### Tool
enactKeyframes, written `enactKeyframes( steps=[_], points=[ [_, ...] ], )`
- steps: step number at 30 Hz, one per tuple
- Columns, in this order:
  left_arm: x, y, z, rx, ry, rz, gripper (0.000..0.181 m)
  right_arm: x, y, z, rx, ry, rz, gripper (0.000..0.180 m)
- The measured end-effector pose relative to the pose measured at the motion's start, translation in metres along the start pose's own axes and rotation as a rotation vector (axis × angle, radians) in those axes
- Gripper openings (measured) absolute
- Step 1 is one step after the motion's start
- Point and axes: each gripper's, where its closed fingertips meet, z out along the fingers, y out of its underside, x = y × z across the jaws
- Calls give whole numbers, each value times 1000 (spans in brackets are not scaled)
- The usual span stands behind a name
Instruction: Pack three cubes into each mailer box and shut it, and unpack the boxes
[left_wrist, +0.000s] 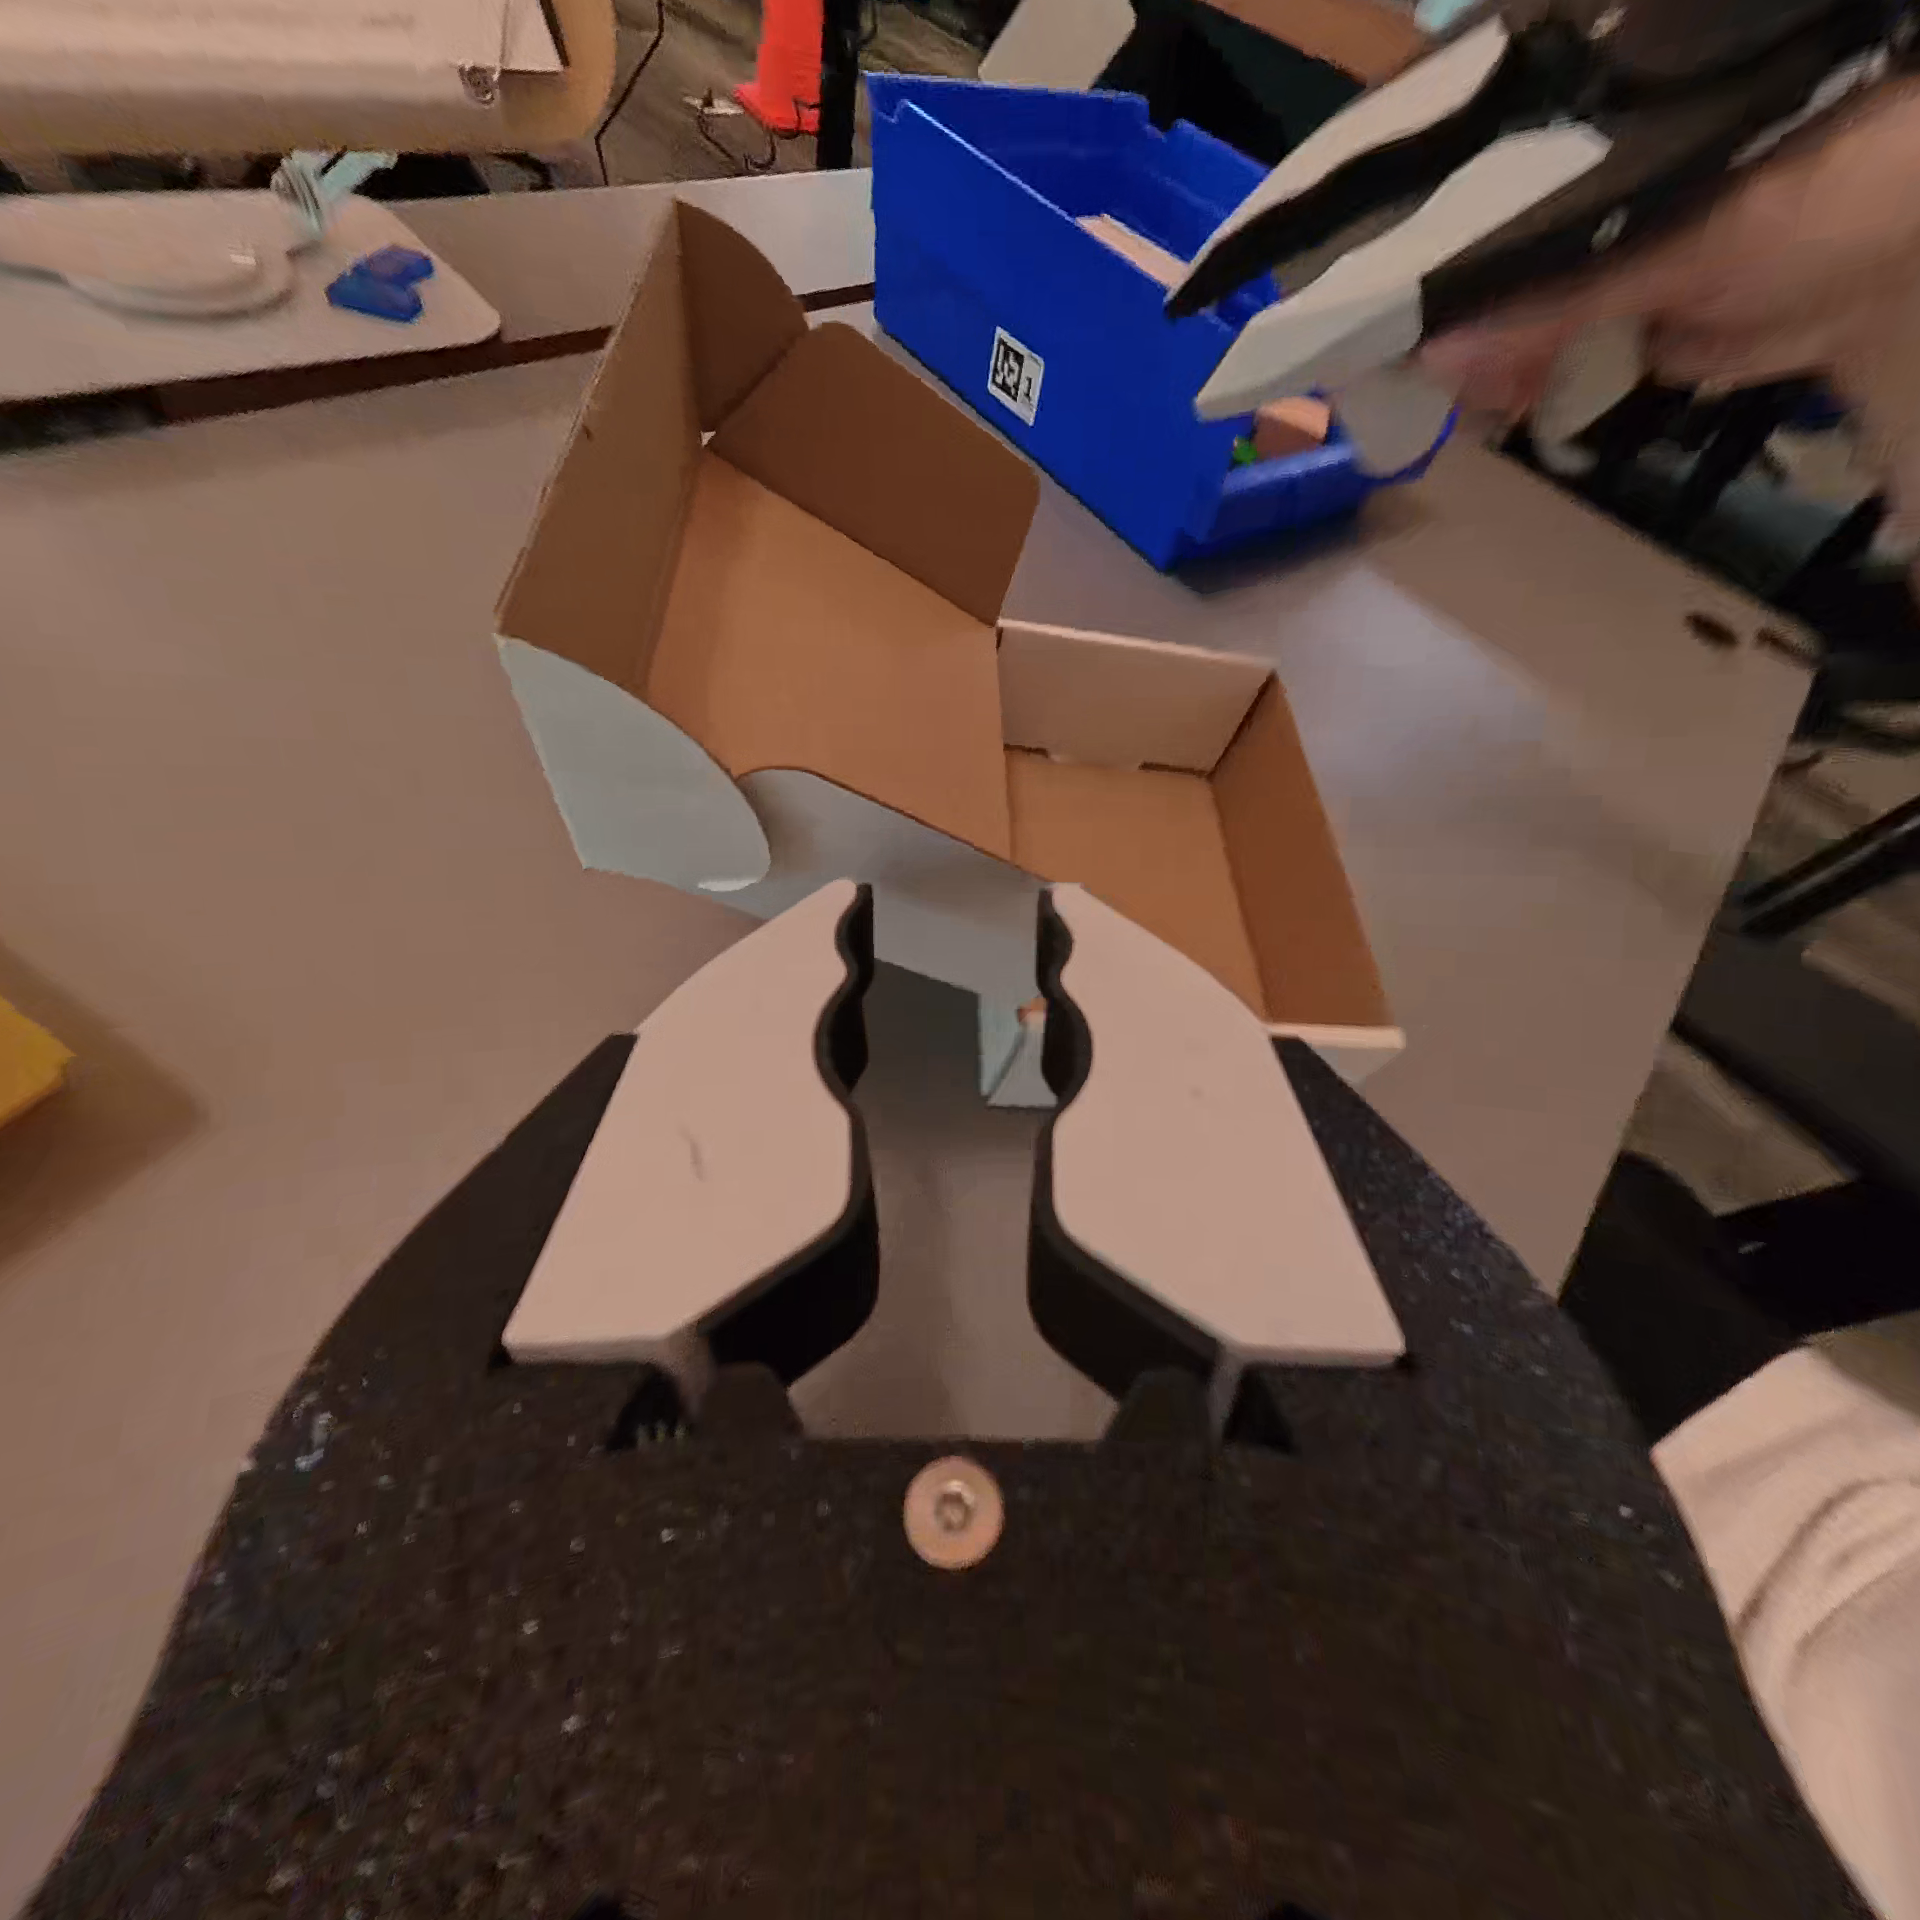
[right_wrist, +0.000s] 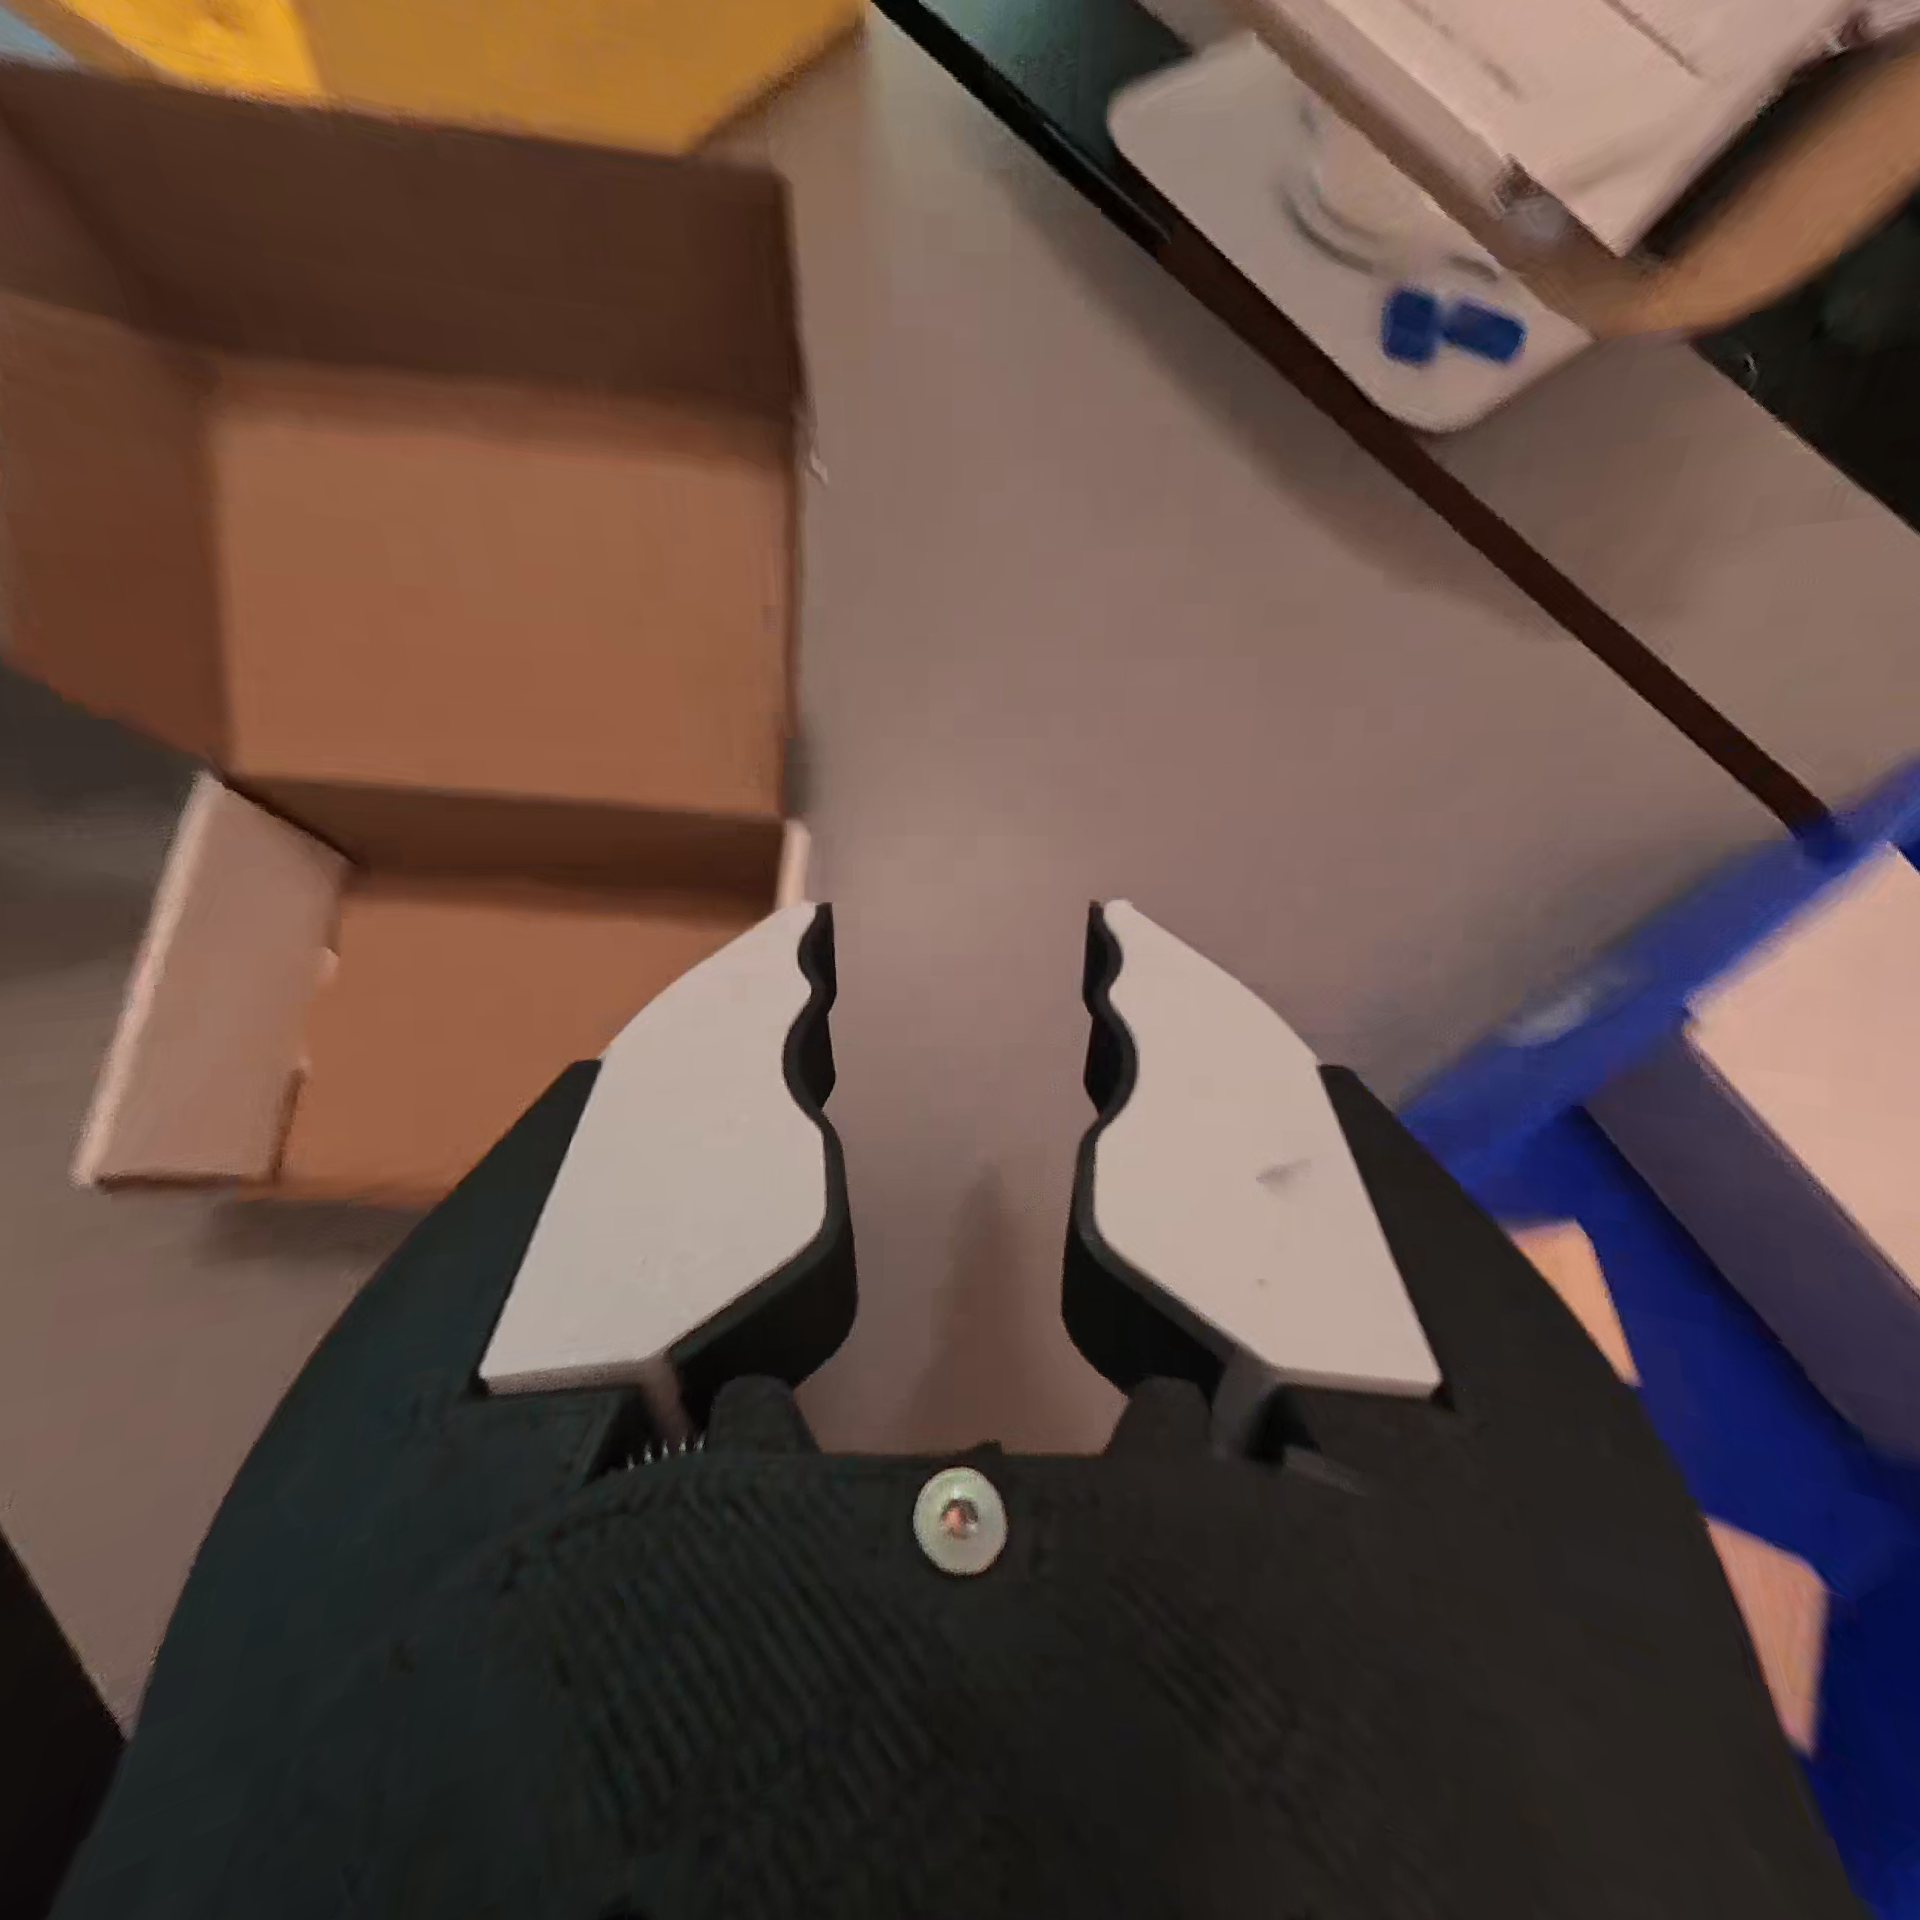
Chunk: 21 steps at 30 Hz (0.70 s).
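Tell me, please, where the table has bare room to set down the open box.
Bare grey table lies left of the open cardboard mailer box, and between it and the blue plastic bin. It is crowded around the bin, under the right gripper.

Matt brown cardboard mailer box (left_wrist: 831, 644), glossy blue plastic bin (left_wrist: 1049, 343), smooth table (left_wrist: 260, 727).

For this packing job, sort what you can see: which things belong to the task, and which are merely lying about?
Belongs to the job:
- open, empty brown cardboard mailer box
- blue plastic bin holding wooden cubes
- left gripper
- right gripper

Lying about:
- orange cone
- small blue block on the far table
- yellow object
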Motion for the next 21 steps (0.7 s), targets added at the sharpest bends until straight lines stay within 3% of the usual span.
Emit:
enactKeyframes(
  steps=[1, 9, 13, 21],
  points=[
    [2, -2, 0, 13, 11, -33, 29, -8, -10, 10, 16, -11, -6, 43],
    [-4, 2, -1, -2, -17, -45, 29, -30, -43, 70, -50, -16, -115, 34],
    [-7, 3, 0, -2, -13, -56, 29, -25, -39, 83, -110, 22, -166, 7],
    [-21, -10, -6, 72, -137, -28, 29, -34, -45, 43, 238, 242, 82, 1]
  ],
)
